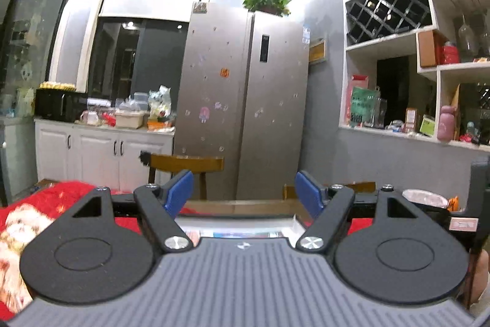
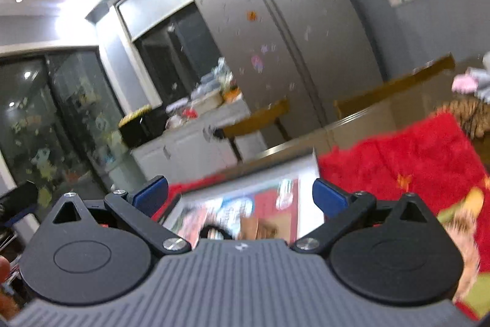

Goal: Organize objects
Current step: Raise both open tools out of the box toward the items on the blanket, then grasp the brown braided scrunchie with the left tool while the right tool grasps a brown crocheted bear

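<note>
My left gripper (image 1: 245, 192) is open and empty, held level above the near edge of a table with a red plush cloth (image 1: 61, 198). A flat printed book or magazine (image 1: 242, 230) lies just below and between its blue fingertips (image 1: 179, 193). My right gripper (image 2: 240, 195) is open and empty, tilted, above the same printed magazine (image 2: 245, 210), which lies on the red cloth (image 2: 413, 155). The right wrist view is blurred. A dark ring-like item (image 2: 214, 230) lies on the magazine near the gripper body.
A steel fridge (image 1: 245, 100) stands ahead, with wooden chairs (image 1: 186, 164) between it and the table. A cluttered white counter (image 1: 104, 127) is at the left, wall shelves with bottles (image 1: 398, 5) at the right. A tiger-striped item (image 2: 471, 115) lies at the table's far right.
</note>
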A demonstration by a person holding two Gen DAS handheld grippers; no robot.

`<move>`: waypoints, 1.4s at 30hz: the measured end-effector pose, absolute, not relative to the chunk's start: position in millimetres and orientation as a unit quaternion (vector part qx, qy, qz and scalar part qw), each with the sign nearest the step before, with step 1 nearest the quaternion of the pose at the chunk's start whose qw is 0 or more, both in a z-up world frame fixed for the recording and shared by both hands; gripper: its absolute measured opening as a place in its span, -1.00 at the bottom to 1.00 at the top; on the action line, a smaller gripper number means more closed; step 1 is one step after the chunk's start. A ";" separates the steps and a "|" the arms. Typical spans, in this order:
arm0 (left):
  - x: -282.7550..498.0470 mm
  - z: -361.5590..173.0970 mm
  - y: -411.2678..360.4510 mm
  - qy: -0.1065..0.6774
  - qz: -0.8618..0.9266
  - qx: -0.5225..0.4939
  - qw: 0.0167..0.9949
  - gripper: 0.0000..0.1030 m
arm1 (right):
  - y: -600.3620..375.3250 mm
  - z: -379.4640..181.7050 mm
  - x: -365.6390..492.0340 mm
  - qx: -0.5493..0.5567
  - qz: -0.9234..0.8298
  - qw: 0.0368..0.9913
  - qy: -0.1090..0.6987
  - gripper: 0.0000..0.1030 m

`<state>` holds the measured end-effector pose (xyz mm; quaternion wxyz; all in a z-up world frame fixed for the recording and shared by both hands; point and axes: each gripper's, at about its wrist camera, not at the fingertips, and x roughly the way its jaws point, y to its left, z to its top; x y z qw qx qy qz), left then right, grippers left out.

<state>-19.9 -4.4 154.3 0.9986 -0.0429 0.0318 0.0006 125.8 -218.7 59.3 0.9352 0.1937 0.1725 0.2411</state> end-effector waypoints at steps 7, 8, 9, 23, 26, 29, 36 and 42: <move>-20.4 99.6 -14.2 0.121 -0.035 -0.047 0.991 0.51 | -204.6 28.4 94.7 0.109 0.304 0.928 0.183 1.00; -19.8 92.4 -16.9 0.131 -0.039 -0.044 0.990 0.51 | -200.6 25.4 90.9 0.095 0.311 0.927 0.185 1.00; -17.9 84.9 -19.0 0.139 -0.044 -0.037 0.989 0.51 | -196.9 22.4 88.2 0.085 0.317 0.926 0.188 1.00; 23.8 24.8 -16.2 0.218 -0.054 -0.046 0.973 0.48 | -184.8 -1.6 93.2 0.076 0.280 0.925 0.247 0.87; 29.3 18.4 -19.6 0.235 -0.059 -0.044 0.969 0.48 | -186.2 -3.0 97.3 0.082 0.277 0.922 0.259 0.84; 32.4 14.4 -21.5 0.240 -0.063 -0.042 0.968 0.48 | -188.9 -6.2 103.0 0.095 0.273 0.918 0.272 0.78; 48.3 5.2 -14.5 0.286 -0.050 -0.086 0.953 0.25 | -183.5 -13.1 112.1 0.096 0.238 0.918 0.303 0.45; 61.1 1.2 -16.7 0.311 -0.020 -0.072 0.947 -0.24 | -182.3 -14.1 112.6 0.094 0.241 0.917 0.305 0.31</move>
